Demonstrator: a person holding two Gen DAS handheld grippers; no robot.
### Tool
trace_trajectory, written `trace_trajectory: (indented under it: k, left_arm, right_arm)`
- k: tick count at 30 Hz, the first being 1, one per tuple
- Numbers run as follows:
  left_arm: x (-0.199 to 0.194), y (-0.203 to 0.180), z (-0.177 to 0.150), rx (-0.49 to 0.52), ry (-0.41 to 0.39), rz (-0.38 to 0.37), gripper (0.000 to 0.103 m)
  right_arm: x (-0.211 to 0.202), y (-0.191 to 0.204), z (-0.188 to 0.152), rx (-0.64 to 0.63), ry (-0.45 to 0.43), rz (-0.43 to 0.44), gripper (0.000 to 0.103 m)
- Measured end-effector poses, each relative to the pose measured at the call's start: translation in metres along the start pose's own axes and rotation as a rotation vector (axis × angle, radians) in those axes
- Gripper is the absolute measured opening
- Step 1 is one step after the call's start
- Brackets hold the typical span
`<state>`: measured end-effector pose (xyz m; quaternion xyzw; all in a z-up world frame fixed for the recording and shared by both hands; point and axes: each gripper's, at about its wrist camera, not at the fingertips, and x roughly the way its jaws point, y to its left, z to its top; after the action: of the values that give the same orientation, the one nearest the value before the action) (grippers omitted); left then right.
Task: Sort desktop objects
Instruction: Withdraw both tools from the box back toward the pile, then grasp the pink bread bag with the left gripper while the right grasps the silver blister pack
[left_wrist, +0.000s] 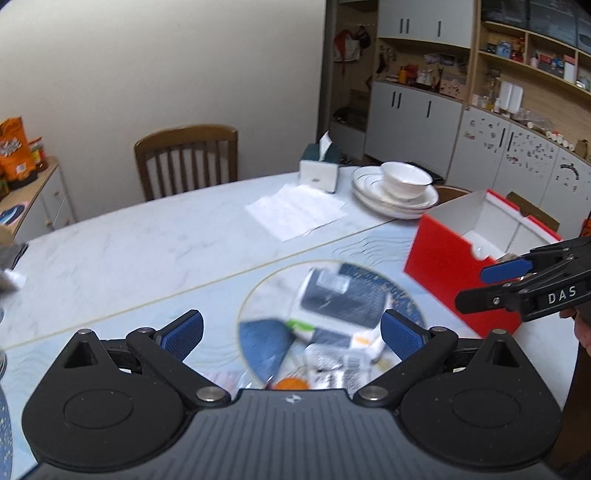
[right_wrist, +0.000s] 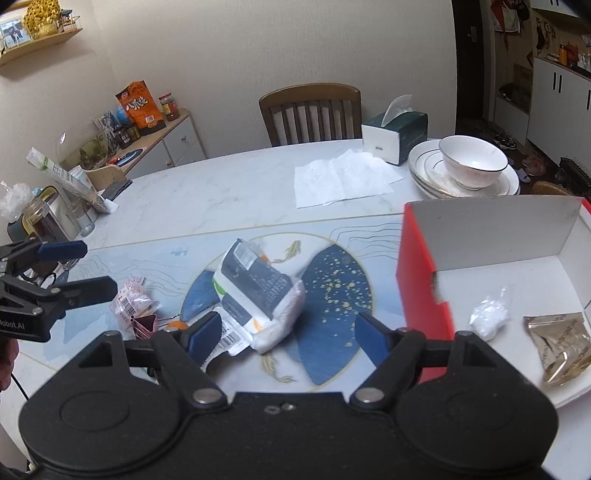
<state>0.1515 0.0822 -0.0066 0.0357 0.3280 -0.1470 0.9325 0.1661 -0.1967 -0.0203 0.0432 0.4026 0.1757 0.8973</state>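
On the worktop (right_wrist: 221, 192), packets (right_wrist: 258, 291) lie heaped beside my red box (right_wrist: 421, 273). Left gripper (left_wrist: 291, 332) and right gripper (right_wrist: 288, 332): jaws released, nothing grasped.

Table (right_wrist: 192, 199): I have a packet pile (right_wrist: 258, 295) at centre on a mat (right_wrist: 332, 288); open box (right_wrist: 480, 240) to its right, two packets (right_wrist: 554, 339) inside. Behind: paper sheets (right_wrist: 343, 177), tissue box (right_wrist: 395, 136), bowl (right_wrist: 472, 158) on stacked plates (right_wrist: 424, 173), chair (right_wrist: 310, 110) beyond.

red box (right_wrist: 421, 273), white inside; grey-white packet (right_wrist: 258, 291); blue, seemingly gold-speckled mat (right_wrist: 332, 288)
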Motion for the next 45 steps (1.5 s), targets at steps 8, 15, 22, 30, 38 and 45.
trace_trajectory:
  k: [8,15,22,30,38,45]
  left_arm:
    - [0.006,0.031,-0.019,-0.017,0.028,0.033,0.103]
    - [0.024,0.050,-0.032,-0.008,0.066,0.066,0.103]
    - [0.044,0.075,-0.045,-0.008,0.121,0.092,0.103]
    - [0.058,0.089,-0.053,-0.005,0.169,0.088,0.103]
    - [0.066,0.094,-0.056,0.001,0.184,0.071,0.103]
    - [0.072,0.098,-0.059,-0.004,0.196,0.052,0.103]
  right_arm:
    - [0.014,0.022,-0.005,-0.044,0.019,-0.018,0.079]
    - [0.035,0.032,-0.006,-0.054,0.039,-0.047,0.079]
    - [0.055,0.043,-0.010,-0.057,0.085,-0.043,0.079]
    - [0.079,0.059,-0.018,-0.028,0.146,-0.036,0.079]
    - [0.103,0.076,-0.025,0.017,0.196,-0.042,0.079]
    - [0.112,0.075,-0.027,0.057,0.227,-0.055,0.077]
